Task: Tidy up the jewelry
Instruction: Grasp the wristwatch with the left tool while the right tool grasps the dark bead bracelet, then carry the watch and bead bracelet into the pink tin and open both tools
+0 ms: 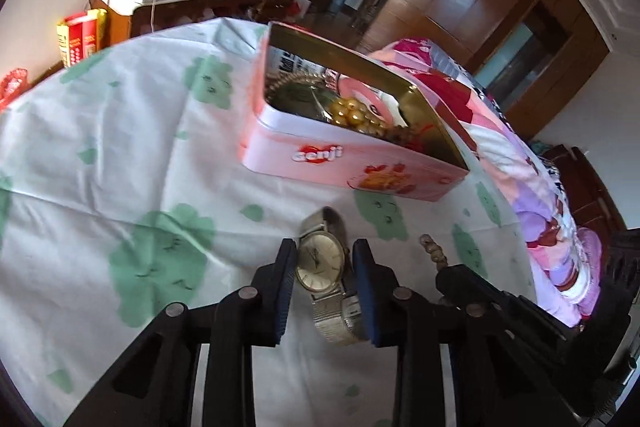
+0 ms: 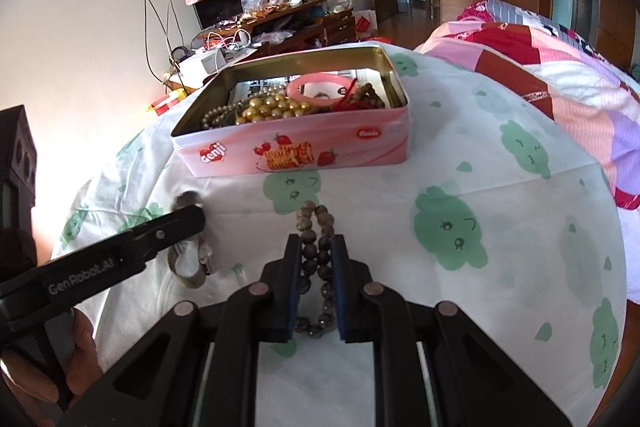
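Note:
A gold wristwatch [image 1: 322, 263] with a mesh band lies on the white cloth between the fingers of my left gripper [image 1: 325, 247], which closes around its case. It also shows in the right wrist view [image 2: 192, 263]. My right gripper [image 2: 316, 243] is shut on a brown bead bracelet [image 2: 316, 227] lying on the cloth; its beads [image 1: 432, 253] show in the left wrist view too. The open pink biscuit tin [image 1: 352, 163] [image 2: 360, 147] stands just beyond, holding gold pearls [image 2: 272, 109], a pink bangle [image 2: 320, 87] and more beads.
The white cloth with green cloud prints [image 2: 500, 195] covers the bed. A pink and red quilt [image 2: 560, 79] is heaped at the right. A cluttered wooden desk [image 2: 280, 23] stands by the wall behind. My left gripper's body [image 2: 120, 251] crosses the right view's left side.

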Demonstrator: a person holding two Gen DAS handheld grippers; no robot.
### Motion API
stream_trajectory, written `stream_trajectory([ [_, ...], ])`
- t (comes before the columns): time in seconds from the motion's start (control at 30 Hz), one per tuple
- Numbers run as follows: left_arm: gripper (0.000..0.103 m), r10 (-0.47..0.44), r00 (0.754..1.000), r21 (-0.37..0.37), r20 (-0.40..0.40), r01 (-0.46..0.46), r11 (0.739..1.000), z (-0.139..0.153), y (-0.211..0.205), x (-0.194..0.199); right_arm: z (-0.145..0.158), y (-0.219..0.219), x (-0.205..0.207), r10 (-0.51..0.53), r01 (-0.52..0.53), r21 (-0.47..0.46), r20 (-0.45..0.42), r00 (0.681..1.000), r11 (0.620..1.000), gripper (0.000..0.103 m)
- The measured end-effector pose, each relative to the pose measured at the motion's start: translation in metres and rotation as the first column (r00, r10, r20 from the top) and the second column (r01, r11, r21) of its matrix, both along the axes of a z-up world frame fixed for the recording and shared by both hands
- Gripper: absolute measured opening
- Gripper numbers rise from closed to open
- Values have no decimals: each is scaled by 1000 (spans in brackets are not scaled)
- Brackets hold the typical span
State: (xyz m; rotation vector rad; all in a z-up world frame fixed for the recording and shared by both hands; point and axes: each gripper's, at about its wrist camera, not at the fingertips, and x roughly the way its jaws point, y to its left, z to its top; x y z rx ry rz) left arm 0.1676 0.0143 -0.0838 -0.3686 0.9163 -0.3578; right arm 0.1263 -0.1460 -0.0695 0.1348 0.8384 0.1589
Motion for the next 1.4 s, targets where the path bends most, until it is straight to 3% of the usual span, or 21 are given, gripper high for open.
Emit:
stream_trajectory([
  [0.4,30,-3,1000,73,10,2,997,3,-10,-9,-4,-13,1,-27,28,65,-19,999,998,17],
  [0.63,8,-28,999,95,44,24,995,7,-12,-17,-4,-15,0,-29,30,70,-23,999,997,17],
  [0.77,6,-13,998,124,63,5,992,10,-13,-18,-1,-15,-3,-31,32,67,-3,1000,997,17],
  [1.03,5,-5,974,163,227,-33,986,34,-11,-31,1,-17,-5,-39,37,75,18,999,996,17],
  [1.23,5,11,969,132,246,-45,990,36,-5,-29,14,-17,-18,-35,25,93,116,993,995,17],
  [1.4,5,21,949,137,315,-68,988,48,-5,-37,20,-20,-23,-51,32,120,161,986,992,17],
])
